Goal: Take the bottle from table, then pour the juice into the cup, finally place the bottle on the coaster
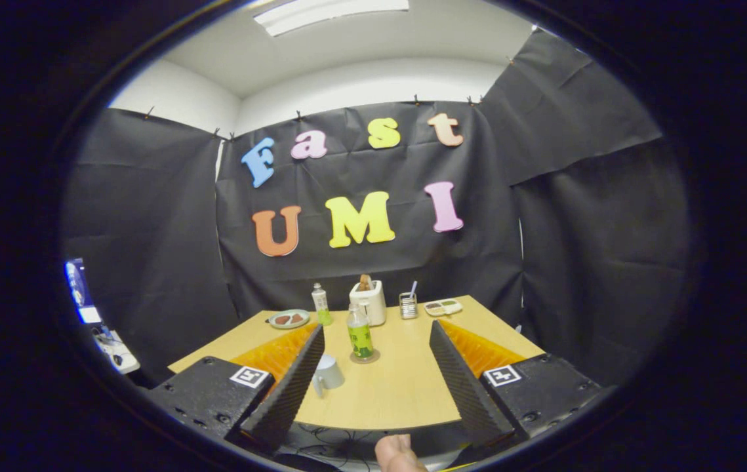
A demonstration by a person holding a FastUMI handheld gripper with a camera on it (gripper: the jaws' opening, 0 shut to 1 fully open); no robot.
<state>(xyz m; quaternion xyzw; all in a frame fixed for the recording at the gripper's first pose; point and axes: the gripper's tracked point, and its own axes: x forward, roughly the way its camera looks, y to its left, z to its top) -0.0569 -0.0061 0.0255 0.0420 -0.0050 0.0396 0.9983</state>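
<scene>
A clear bottle [360, 335] with a green label and green juice stands upright on a round coaster [374, 358] in the middle of the wooden table [406, 387]. A pale grey cup [329, 375] stands close to the left of the coaster, right beside my left finger [294, 377]. My gripper [376, 330] is open wide, drawn back near the table's front edge. The bottle lies ahead of the fingers, nearer the left one, and neither finger touches it.
Along the table's back edge stand a plate [288, 319] with food, a second small bottle [321, 304], a white toaster [368, 301], a utensil holder [408, 305] and a compartment tray [443, 307]. A person's hand [398, 453] shows below the table's front edge.
</scene>
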